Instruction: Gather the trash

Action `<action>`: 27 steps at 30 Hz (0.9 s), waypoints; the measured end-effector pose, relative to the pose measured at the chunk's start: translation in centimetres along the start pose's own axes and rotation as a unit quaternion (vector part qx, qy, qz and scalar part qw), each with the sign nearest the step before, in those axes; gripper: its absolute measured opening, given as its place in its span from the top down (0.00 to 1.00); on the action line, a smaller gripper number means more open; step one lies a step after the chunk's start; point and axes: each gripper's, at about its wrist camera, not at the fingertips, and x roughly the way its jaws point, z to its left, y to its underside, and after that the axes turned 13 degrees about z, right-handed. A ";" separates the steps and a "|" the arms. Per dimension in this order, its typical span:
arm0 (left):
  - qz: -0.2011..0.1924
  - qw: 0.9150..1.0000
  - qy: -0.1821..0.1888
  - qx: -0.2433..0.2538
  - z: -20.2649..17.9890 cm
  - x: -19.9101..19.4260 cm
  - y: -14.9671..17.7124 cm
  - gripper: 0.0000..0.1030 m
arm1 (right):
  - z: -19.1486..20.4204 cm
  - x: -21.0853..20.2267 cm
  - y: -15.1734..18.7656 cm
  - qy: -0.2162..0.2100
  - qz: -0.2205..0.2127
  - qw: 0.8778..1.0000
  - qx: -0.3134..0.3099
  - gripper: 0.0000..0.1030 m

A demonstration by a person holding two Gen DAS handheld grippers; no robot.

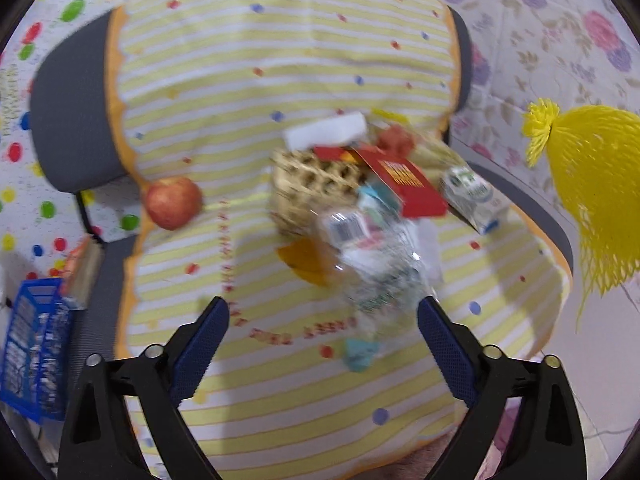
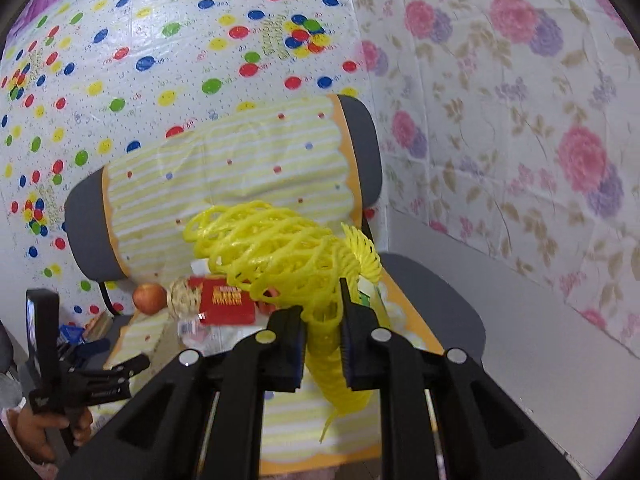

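Two hand-held grippers split the work: my right hand-held gripper point(image 2: 322, 342) was clamped on the yellow foam fruit net point(image 2: 276, 252), lifted clear of the chair seat point(image 1: 280, 392) so it could be carried off. My left hand-held gripper point(image 1: 322, 320) hung with fingers apart over the crushed plastic bottle point(image 1: 376, 264), which lay on the seat against the wicker basket point(image 1: 308, 188) of trash, the likely next pick.

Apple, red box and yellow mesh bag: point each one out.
apple point(image 1: 173, 202): left wrist view, middle of its red skin.
red box point(image 1: 404, 178): left wrist view, its printed top face.
yellow mesh bag point(image 2: 280, 258): right wrist view, bulging netting above the fingers.
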 end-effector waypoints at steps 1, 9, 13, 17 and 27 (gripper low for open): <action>0.007 1.000 0.005 0.004 -0.3 0.9 0.1 0.12 | -0.1 0.0 0.6 0.000 0.003 1.000 0.002 0.87; 0.051 0.998 0.046 0.005 -1.2 5.6 -0.1 0.36 | -1.6 0.4 2.7 0.003 0.025 1.000 0.014 0.87; 0.060 0.996 0.068 -0.001 -1.0 6.5 -0.4 0.49 | -2.2 0.4 3.2 0.003 0.032 0.999 0.018 0.86; 0.040 0.996 0.085 -0.002 -1.0 4.8 -0.3 0.81 | -2.3 0.3 3.5 -0.002 0.034 0.999 0.017 0.86; -0.047 0.999 0.012 0.014 0.2 -5.6 3.4 0.99 | -2.1 -1.6 4.4 -0.008 0.025 0.999 0.026 0.86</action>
